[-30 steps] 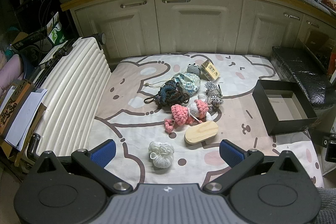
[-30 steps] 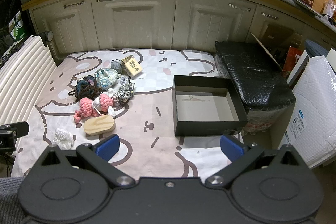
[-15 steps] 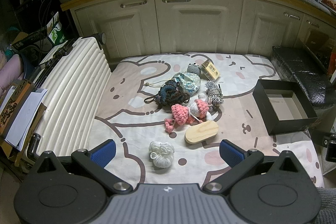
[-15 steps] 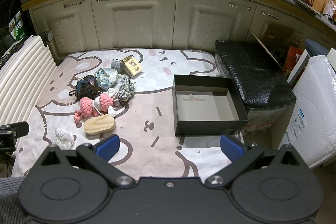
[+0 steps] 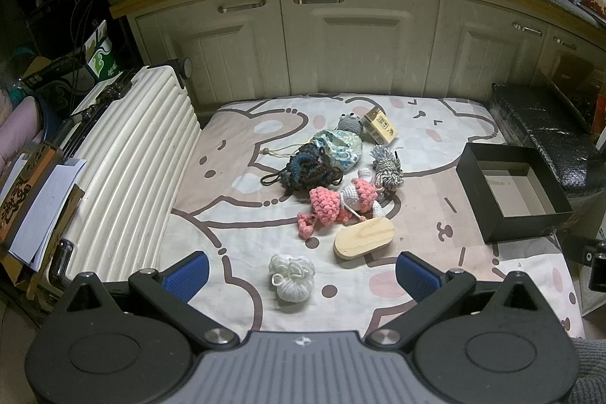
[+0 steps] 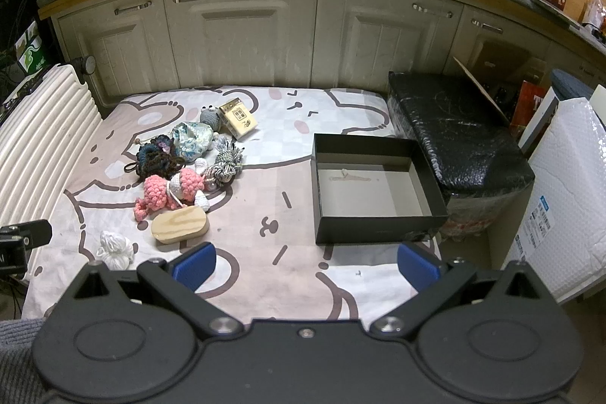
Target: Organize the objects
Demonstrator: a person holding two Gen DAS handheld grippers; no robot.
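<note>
Start of sorting. Left gripper (image 5: 301, 269) and right gripper (image 6: 305, 262) above near edge of printed mat (image 6: 265, 275), jaws wide, nothing held. Black box (image 6: 378, 231) empty, on mat's right side. Clutter well apart to its left: white yarn ball (image 5: 291, 277), wooden oval block (image 5: 363, 237), pink crochet doll (image 5: 341, 203), dark drawstring pouch (image 5: 310, 169). Likely risks: doll touching block and neighbours, so loose strands snagging and dragging extras; soft yarn slipping from a shallow pinch; light box sliding if nudged.
</note>
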